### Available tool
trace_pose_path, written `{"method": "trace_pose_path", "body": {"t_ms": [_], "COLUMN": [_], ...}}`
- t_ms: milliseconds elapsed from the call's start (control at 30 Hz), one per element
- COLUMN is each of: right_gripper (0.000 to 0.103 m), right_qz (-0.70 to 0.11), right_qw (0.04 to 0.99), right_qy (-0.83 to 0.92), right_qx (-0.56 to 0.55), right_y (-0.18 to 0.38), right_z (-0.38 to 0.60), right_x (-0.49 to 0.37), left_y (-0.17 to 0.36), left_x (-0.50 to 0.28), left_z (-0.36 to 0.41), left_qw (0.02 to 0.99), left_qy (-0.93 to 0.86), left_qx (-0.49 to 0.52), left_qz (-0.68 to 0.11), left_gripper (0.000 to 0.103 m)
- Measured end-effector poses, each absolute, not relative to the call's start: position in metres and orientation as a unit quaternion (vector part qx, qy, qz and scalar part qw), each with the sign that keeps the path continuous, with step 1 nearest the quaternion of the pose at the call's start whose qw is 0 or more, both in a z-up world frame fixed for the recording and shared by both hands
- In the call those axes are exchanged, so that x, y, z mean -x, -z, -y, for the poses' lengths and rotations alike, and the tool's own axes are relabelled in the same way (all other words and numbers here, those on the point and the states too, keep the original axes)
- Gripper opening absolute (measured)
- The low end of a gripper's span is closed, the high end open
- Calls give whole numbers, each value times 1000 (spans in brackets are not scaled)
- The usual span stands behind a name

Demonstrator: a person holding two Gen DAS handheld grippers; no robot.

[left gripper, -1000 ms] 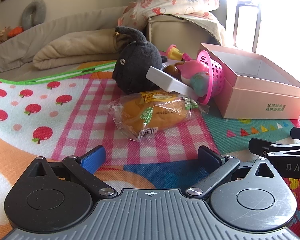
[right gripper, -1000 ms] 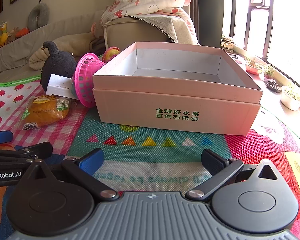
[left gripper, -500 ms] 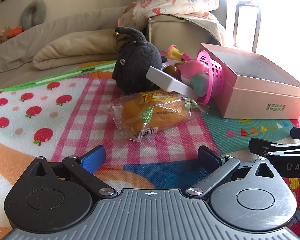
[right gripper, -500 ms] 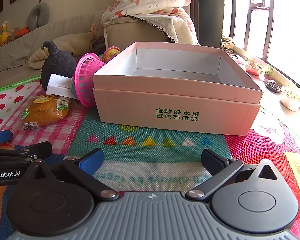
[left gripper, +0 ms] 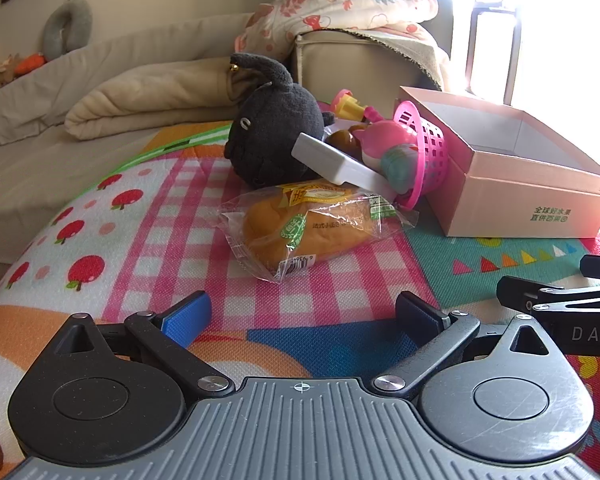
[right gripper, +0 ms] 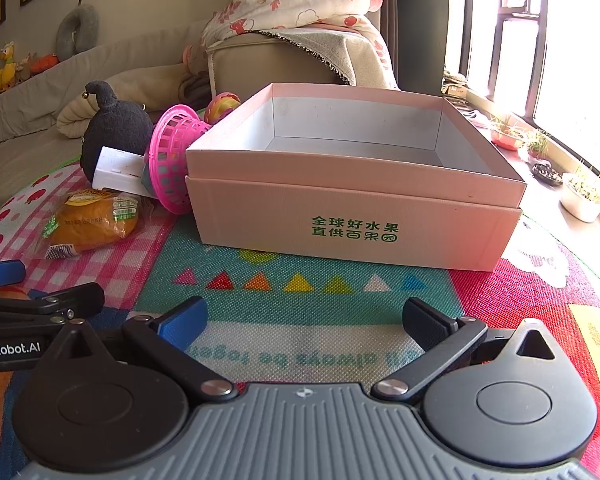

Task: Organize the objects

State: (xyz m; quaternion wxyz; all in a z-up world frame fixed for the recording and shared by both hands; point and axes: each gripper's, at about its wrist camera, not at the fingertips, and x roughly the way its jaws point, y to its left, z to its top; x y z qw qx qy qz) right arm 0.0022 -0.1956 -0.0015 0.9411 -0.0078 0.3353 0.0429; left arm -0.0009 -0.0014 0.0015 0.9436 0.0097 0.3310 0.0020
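If the left gripper (left gripper: 302, 312), jaws spread wide like the right gripper's (right gripper: 302, 318), reaches the clear-wrapped orange bread bun (left gripper: 308, 228) at 12 o'clock, the slippery film may slide.

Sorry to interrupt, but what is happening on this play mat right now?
A person holds two tongs low over the colourful play mat, both open and empty. The left tongs face a wrapped orange bread bun; the right tongs face the empty pink cardboard box. Nothing is packed yet.
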Motion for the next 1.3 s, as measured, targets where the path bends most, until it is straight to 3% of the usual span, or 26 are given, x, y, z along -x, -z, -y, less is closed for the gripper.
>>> {"method": "trace_pose_path", "body": {"t_ms": [1300], "right_gripper": [103], "right_qz": [-335], "right_qw": [941], "right_qy": [-40], "right_qx": [2], "right_y": [2], "right_z": [192], "right_x": [-7], "left_y": [-1], "left_x": [1], "left_z": [1], "left_qw": [944], "left_qy": [-1], "left_qx": [-8], "left_qz": [-330], "left_gripper": [102]}}
